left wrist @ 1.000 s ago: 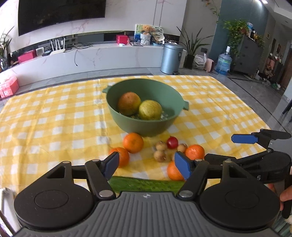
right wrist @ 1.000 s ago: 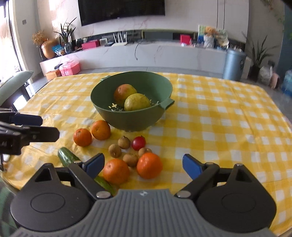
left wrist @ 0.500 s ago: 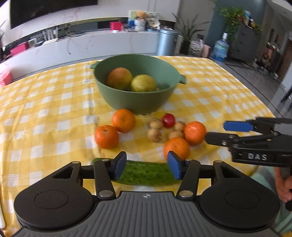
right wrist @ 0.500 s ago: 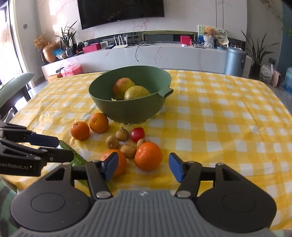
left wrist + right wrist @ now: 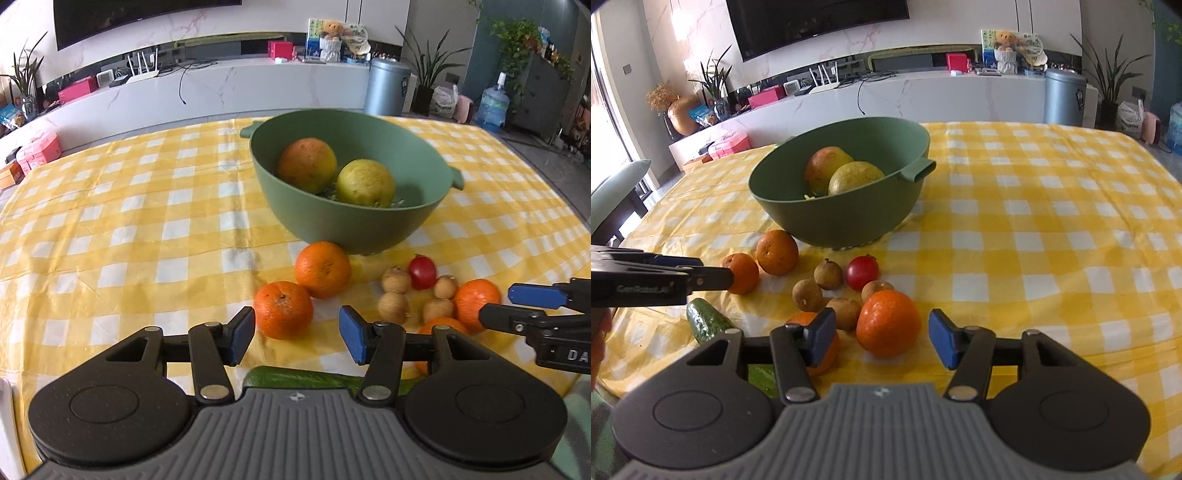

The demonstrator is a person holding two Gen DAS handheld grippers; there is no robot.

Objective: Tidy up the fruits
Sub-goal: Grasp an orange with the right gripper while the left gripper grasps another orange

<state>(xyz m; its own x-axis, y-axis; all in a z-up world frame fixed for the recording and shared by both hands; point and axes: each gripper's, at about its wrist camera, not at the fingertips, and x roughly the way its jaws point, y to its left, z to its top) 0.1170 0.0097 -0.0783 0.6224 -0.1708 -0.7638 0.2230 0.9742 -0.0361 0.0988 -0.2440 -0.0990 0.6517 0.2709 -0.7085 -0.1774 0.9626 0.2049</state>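
Yellow checked tablecloth (image 5: 147,206): each open claw frames its own orange.

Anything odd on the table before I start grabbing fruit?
One thing: a cucumber lies among the loose fruit at the near table edge, partly hidden under the left gripper. It is the only vegetable there. Nothing is spilled or damaged.

Both views are bright with daylight that enters from the left, where a window (image 5: 605,122) blows out to white in the right wrist view. The green bowl (image 5: 354,229) and the oranges (image 5: 322,269) cast soft shadows to the right on the checked tablecloth (image 5: 129,236). Fisheye distortion bends the white TV console (image 5: 221,92) into an arc, and the gripper bodies at the bottom are slightly soft.
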